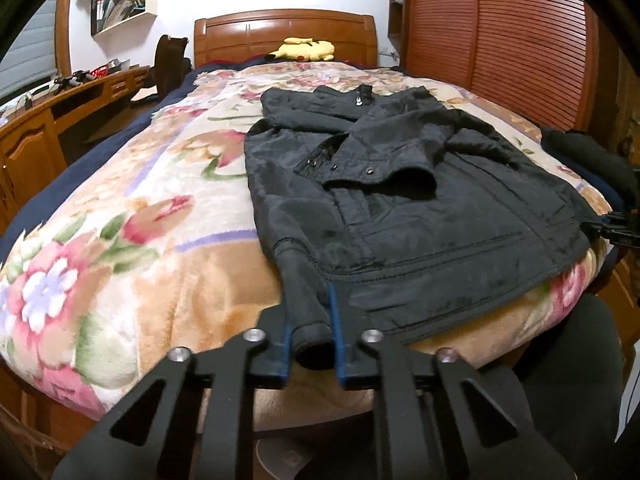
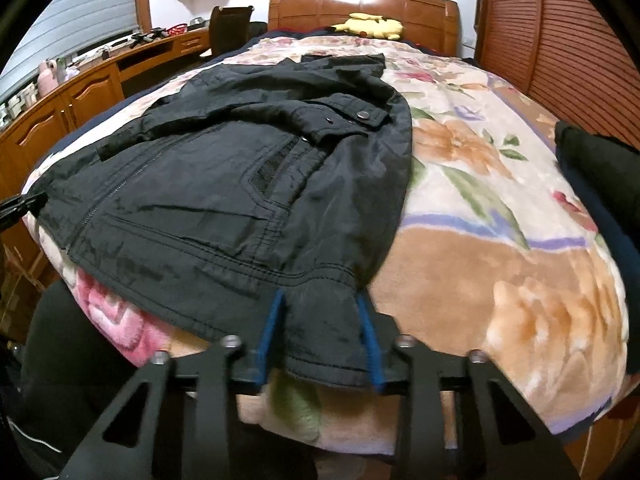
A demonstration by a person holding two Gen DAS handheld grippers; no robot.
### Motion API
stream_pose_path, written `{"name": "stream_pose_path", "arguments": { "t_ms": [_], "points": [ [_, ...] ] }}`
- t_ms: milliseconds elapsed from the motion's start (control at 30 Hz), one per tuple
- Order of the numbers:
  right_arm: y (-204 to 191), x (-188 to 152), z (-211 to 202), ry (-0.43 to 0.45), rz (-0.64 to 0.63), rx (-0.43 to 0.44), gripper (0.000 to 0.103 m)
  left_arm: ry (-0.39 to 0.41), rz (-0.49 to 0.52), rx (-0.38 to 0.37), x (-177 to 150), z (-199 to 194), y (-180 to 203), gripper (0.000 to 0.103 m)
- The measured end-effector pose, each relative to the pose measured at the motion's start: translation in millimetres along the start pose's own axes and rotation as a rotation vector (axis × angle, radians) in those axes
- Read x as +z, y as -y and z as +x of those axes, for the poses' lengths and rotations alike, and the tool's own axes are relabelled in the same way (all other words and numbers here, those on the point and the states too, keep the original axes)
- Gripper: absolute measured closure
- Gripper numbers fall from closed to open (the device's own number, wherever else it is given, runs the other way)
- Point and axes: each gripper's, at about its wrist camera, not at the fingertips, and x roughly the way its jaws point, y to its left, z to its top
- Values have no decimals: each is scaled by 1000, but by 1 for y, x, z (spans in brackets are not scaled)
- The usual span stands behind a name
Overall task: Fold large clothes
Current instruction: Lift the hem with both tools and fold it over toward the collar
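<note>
A black jacket point(image 1: 400, 184) lies on the floral blanket point(image 1: 120, 220) of the bed, sleeves folded across its chest, hem toward me. My left gripper point(image 1: 310, 300) is shut on the jacket's near left hem corner at the bed's foot. In the right wrist view the jacket point(image 2: 240, 160) fills the left half, and my right gripper point(image 2: 320, 300) is shut on its near right hem corner. Each gripper's tip shows at the far edge of the other's view, the right one point(image 1: 616, 226) and the left one point(image 2: 16, 206).
A yellow plush toy point(image 1: 304, 50) lies by the wooden headboard point(image 1: 284, 30). A wooden desk point(image 1: 48, 120) runs along the left. A slatted wardrobe point(image 1: 500, 32) stands at the right. A dark folded garment point(image 2: 596, 172) lies at the bed's right edge.
</note>
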Motion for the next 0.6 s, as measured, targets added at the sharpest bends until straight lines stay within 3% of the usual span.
{"name": "stream_pose_path", "arguments": {
  "t_ms": [167, 600],
  "points": [
    [-3, 6, -11, 63, -13, 8, 89, 80, 13, 1, 18, -25, 5, 98],
    [0, 51, -99, 314, -14, -3, 92, 324, 26, 13, 86, -105, 14, 98]
  ]
}}
